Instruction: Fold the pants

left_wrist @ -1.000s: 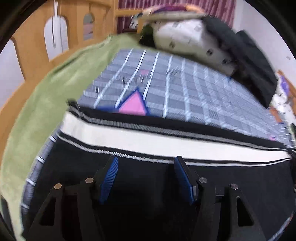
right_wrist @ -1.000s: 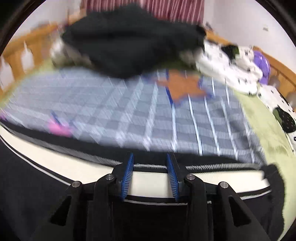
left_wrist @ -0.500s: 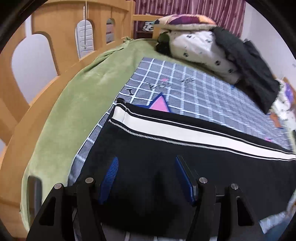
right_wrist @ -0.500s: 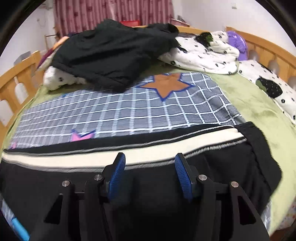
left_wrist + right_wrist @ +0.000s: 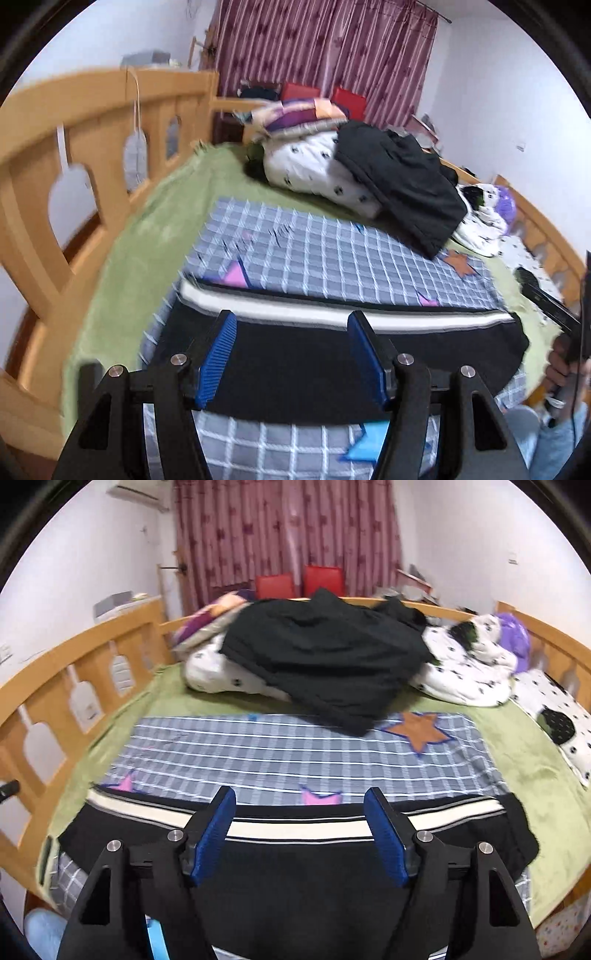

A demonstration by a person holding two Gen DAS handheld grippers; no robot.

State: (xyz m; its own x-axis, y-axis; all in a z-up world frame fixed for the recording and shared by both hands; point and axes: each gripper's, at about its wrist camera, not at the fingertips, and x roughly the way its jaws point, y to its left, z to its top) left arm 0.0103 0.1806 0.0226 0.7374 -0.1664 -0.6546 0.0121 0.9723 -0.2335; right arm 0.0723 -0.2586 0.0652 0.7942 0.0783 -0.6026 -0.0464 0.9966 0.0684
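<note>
The left hand-held gripper (image 5: 291, 347) stands with its blue-padded jaws wide apart and nothing between them, raised above the black pants with a white side stripe (image 5: 332, 354), which lie flat and long across the grey checked sheet with coloured stars (image 5: 332, 254) just ahead of it. The right hand-held gripper (image 5: 301, 829) is likewise spread wide and empty, with the same pants (image 5: 295, 871) beneath and ahead of its fingertips.

Beyond the striped edge, the checked sheet lies bare all the way forward to the heap of dark clothing (image 5: 325, 657) draped over white spotted bedding (image 5: 465, 679). Out to either side of the pants there is a margin of green fleece blanket (image 5: 122, 266), then the wooden bed rail with arched cut-outs (image 5: 92, 140). The near edge of the pants runs close to the mattress edge under the grippers.

In the left wrist view the left end of the pants is smeared by blur, and the right gripper's handle and hand are cut off at the right border. In the right wrist view the near hem is hidden behind the gripper body.
</note>
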